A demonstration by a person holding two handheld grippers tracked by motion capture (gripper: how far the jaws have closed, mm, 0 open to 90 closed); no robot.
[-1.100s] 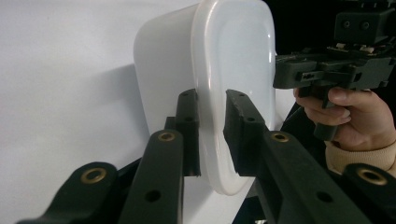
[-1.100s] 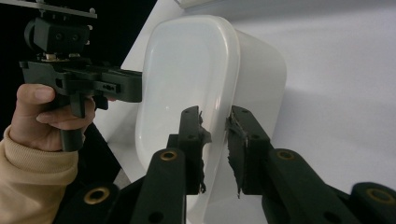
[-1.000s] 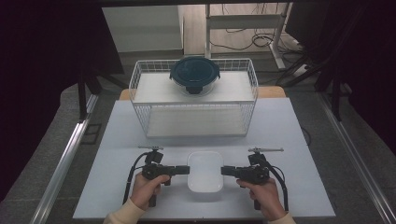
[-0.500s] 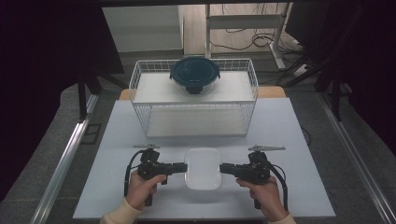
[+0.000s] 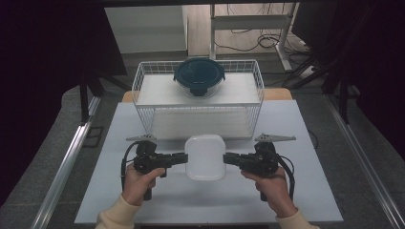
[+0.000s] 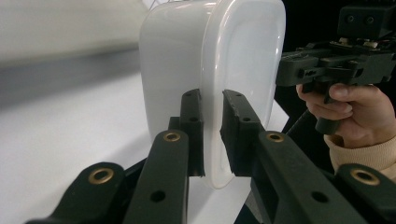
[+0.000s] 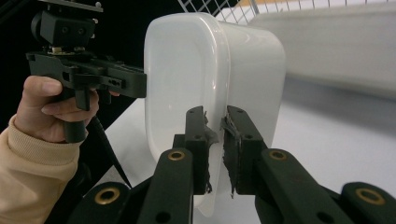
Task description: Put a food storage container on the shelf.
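Note:
A white plastic container (image 5: 205, 156) with rounded corners hangs above the white table, held from both sides. My left gripper (image 5: 184, 159) is shut on the rim of its left side, and my right gripper (image 5: 225, 159) is shut on the rim of its right side. In the left gripper view the pads (image 6: 194, 126) clamp the container's (image 6: 219, 70) thin lip, with the other hand and gripper (image 6: 336, 65) beyond it. The right gripper view has the same pinch on the lip of the container (image 7: 205, 70), seen over the pads (image 7: 236, 144).
A white wire basket (image 5: 143, 81) stands at the back of the table (image 5: 119, 191), just behind the container. A round glass bowl with a dark teal lid (image 5: 199, 76) sits in it. Dark floor and metal rails flank the table.
Both grippers have risen with the white container between them; it looks larger and has shifted towards the basket in the high view.

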